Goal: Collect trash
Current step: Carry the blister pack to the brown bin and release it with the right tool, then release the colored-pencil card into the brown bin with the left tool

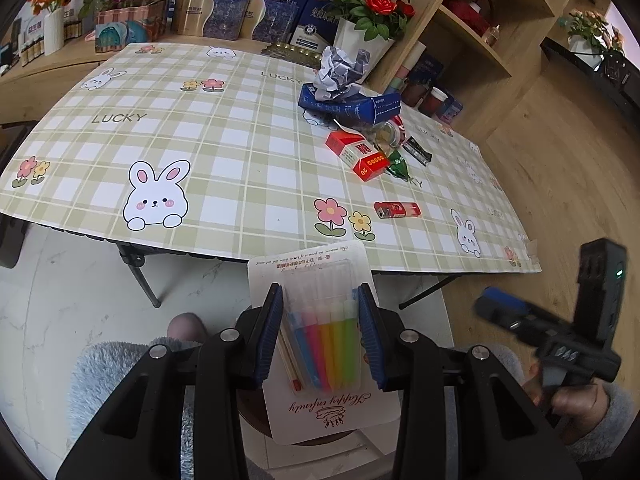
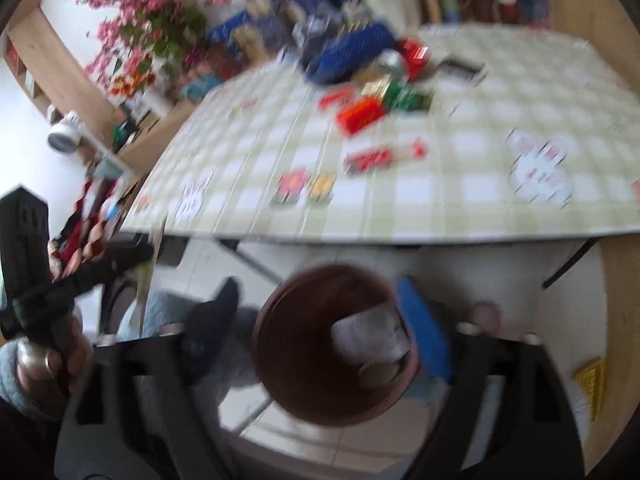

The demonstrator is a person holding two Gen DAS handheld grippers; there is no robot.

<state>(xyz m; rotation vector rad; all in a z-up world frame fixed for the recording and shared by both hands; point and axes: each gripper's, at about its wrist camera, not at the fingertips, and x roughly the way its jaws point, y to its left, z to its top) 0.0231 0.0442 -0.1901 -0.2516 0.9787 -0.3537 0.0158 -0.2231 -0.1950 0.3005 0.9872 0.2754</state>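
Left wrist view: left tool (image 1: 320,336) grips the pen pack (image 1: 320,344), long axis pointing 12 o'clock, directly above the brown bin (image 2: 332,344); right tool (image 2: 320,320) gapes empty.

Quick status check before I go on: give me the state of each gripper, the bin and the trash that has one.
left gripper: shut on the candle pack
candle pack: held above the bin, not yet dropped
right gripper: open, nothing between its fingers
bin: on the floor, upright, white paper inside
crumpled paper: on the table, atop the blue box
lighter: lying flat on the table
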